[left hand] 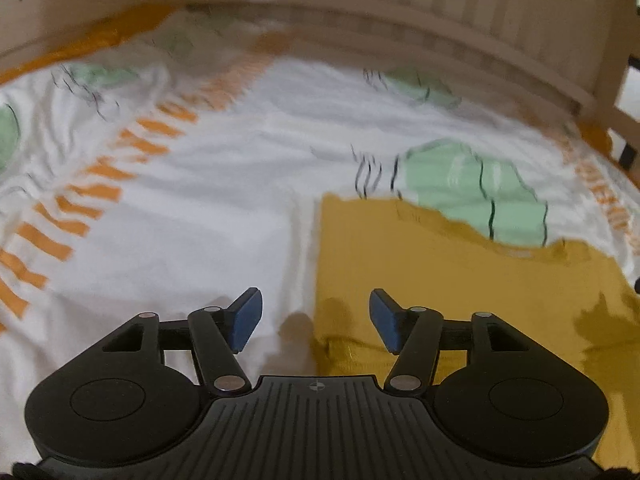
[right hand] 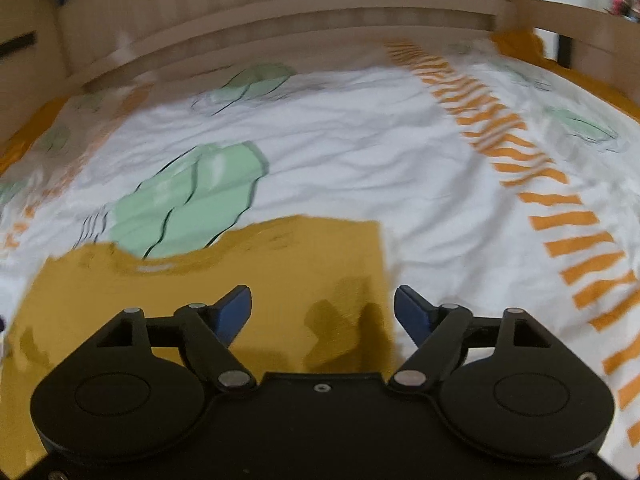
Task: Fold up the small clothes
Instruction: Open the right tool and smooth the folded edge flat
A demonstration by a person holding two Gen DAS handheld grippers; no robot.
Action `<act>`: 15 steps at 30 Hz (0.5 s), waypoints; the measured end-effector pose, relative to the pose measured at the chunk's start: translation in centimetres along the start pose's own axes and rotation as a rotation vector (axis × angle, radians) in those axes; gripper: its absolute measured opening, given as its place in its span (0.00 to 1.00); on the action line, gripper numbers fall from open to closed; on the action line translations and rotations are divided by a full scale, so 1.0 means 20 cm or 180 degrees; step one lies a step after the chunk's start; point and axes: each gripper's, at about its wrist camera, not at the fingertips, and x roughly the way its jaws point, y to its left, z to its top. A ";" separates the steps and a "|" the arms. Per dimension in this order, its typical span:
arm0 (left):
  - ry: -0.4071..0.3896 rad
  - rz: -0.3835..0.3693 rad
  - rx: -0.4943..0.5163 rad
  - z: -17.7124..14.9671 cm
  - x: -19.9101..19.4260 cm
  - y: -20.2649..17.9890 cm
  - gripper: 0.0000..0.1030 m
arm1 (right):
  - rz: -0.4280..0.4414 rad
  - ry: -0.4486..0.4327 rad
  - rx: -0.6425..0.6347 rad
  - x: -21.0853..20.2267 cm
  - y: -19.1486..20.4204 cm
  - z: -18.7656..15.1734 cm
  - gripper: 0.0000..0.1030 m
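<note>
A white bedsheet printed with green shapes and orange stripes (left hand: 224, 216) carries a flat mustard-yellow cloth garment (right hand: 248, 276). Above its edges hover the black left gripper (left hand: 316, 316) and right gripper (right hand: 323, 312), jaws wide, empty.

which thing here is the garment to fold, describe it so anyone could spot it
Start at the wooden bed, covered by a white quilt printed with green shapes and orange stripes. The garment lies flat on it near the camera: the only plain mustard-yellow piece, with no pattern.
</note>
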 end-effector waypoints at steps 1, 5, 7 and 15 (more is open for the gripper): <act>0.0034 0.0010 0.0003 -0.01 0.02 0.00 0.56 | 0.0020 0.0038 -0.0038 0.01 0.02 -0.01 0.78; 0.0194 0.0072 -0.0143 -0.03 0.08 0.07 0.57 | 0.0003 0.0218 -0.0057 0.07 0.01 -0.06 0.79; 0.0236 0.0033 -0.0257 -0.04 0.09 0.12 0.60 | -0.0070 0.0328 0.0000 0.10 -0.02 -0.08 0.81; 0.0252 -0.0005 -0.0143 -0.05 0.09 0.13 0.65 | -0.0014 0.0460 0.0188 0.12 -0.08 -0.13 0.98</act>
